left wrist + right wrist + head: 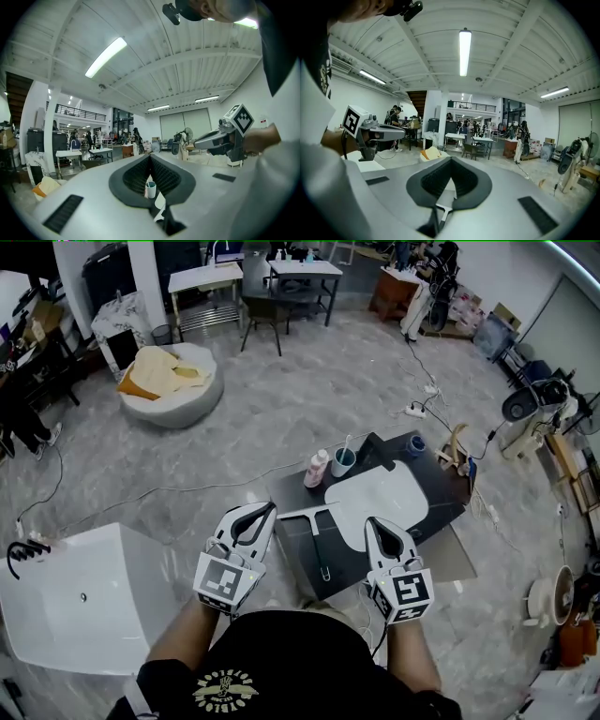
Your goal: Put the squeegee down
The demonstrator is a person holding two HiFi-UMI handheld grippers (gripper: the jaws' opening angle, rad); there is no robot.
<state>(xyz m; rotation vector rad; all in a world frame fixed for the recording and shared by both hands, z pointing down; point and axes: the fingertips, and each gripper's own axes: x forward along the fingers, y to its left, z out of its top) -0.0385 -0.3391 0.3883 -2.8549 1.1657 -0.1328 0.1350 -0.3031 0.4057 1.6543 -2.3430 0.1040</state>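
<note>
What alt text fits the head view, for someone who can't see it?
From above, a person holds the left gripper and right gripper, both shut and empty, at a low dark table where a white squeegee lies beside a rounded white panel.

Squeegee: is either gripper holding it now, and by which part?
Nothing held: left gripper and right gripper are shut, empty; squeegee lies on the table.

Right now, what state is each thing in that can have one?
squeegee: lying flat on the black table, free of both tongs
left tongs: shut, empty
right tongs: shut, empty
cup: upright, white stick standing in it
pink bottle: upright
</note>
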